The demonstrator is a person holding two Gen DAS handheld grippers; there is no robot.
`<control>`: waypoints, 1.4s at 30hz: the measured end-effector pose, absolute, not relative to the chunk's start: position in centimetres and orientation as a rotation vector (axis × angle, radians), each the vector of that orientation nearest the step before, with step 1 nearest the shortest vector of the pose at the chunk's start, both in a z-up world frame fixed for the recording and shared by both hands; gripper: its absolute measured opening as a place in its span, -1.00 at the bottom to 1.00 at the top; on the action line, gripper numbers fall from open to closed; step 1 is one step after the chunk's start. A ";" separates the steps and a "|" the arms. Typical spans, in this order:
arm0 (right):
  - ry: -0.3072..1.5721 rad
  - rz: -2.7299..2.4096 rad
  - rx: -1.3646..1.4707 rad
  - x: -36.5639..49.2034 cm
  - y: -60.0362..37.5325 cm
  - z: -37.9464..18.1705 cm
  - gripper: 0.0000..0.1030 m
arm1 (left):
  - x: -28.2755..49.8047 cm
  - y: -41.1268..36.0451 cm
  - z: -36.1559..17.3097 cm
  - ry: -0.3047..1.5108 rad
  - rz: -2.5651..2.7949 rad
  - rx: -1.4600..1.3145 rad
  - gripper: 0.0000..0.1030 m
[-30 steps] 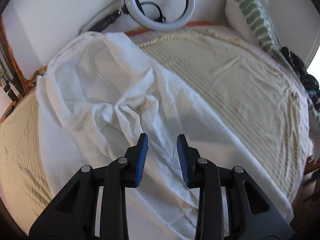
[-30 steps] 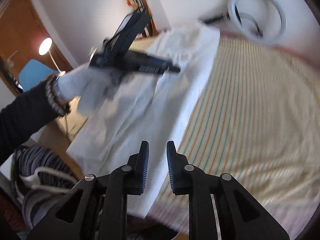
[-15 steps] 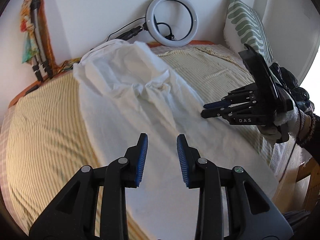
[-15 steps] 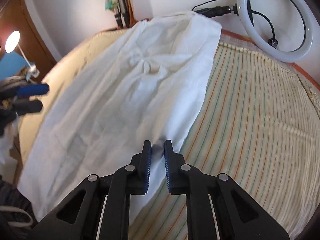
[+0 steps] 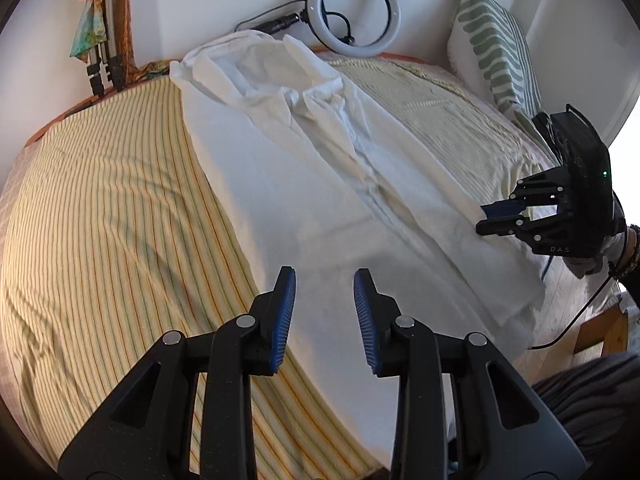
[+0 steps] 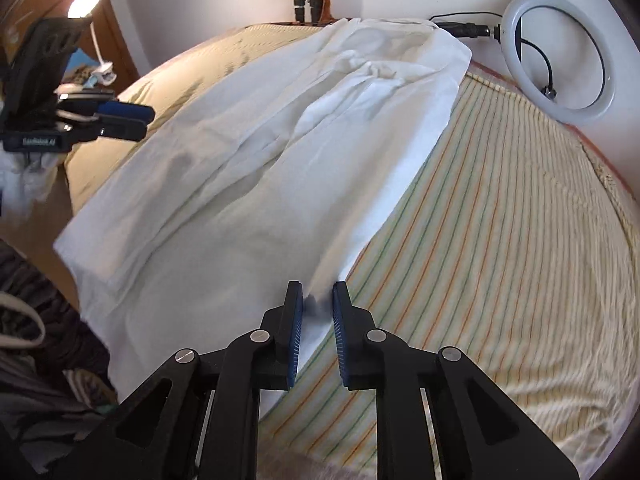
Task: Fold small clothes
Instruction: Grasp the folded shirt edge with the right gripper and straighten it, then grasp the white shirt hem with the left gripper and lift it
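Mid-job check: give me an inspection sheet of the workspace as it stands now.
Surface: striped bedspread, wrinkled at its left side.
Job's things: white garment spread lengthwise, creased along the middle, bunched at the far end.
Clutter: green-patterned pillow against the wall.
Grippers: left gripper open over the garment's near part; right gripper nearly closed at the garment's right edge, grip unclear.
Cables: black cord to the ring light; another off the bed edge.
Surroundings: tripod, lit lamp.
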State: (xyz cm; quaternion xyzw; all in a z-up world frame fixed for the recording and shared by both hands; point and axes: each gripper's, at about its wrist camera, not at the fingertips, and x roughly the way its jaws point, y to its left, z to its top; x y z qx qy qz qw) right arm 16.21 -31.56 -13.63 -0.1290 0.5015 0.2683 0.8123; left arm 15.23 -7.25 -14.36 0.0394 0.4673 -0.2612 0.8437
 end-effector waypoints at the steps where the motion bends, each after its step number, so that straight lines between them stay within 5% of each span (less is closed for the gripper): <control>1: 1.071 0.572 -0.270 15.6 -31.5 -13.6 -0.71 | 14.7 -7.2 -14.6 0.989 -0.554 0.098 -0.39; 9: 1.125 0.587 -0.184 10.3 -32.3 -12.4 -0.69 | 11.0 -6.2 -16.5 1.050 -0.555 0.080 -0.39; 13: 1.124 0.560 0.026 10.1 -35.3 -11.8 -0.50 | 9.5 -5.5 -17.0 1.077 -0.561 0.036 -0.39; 18: 1.145 0.563 0.262 11.3 -38.1 -13.2 -0.49 | 8.5 -4.9 -17.6 1.111 -0.581 -0.040 -0.39; 29: 1.237 0.725 0.352 10.9 -36.2 -15.4 -0.43 | 8.2 -5.1 -17.8 1.199 -0.680 -0.174 -0.39; 35: 1.222 0.729 0.345 11.6 -35.6 -15.2 -0.83 | 8.3 -5.0 -17.5 1.180 -0.677 -0.182 -0.87; 42: 1.111 0.731 0.360 11.7 -35.2 -12.7 -0.89 | 9.0 -4.8 -15.4 1.114 -0.696 -0.224 -0.93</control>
